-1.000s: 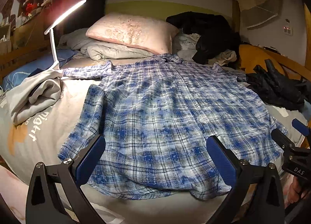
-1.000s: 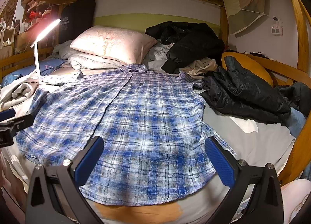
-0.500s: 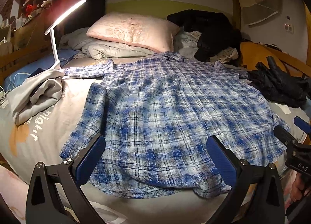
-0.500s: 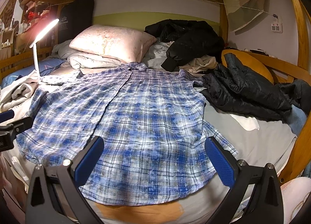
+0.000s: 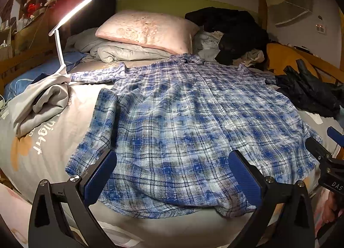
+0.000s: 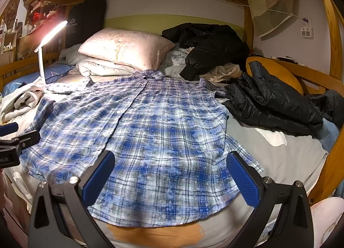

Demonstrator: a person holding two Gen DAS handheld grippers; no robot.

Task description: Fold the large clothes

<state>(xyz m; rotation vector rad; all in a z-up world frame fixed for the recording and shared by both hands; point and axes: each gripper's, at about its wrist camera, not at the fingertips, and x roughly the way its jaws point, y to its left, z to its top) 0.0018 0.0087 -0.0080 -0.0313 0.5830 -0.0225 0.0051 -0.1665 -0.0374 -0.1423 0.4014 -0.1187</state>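
**Both grippers hang wide over the shirt hem**

Little has moved since a second ago: from my left wrist view the plaid shirt has slid only a touch lower and rightward in frame, and my right wrist view sits almost as it was. My left gripper hangs above the near hem with its jaws spread wide and nothing between them. My right gripper is just as wide over the hem's other half, also holding nothing; neither blue pad touches cloth as far as I can see.

That shirt lies flat and face up on the bed sheet, collar toward the pink pillow, hem toward me. One sleeve runs out toward the lit desk lamp; its other sleeve lies near the black puffer jacket on my right. A grey folded garment sits beside the lamp's foot, and a black coat is heaped next to the pillow.
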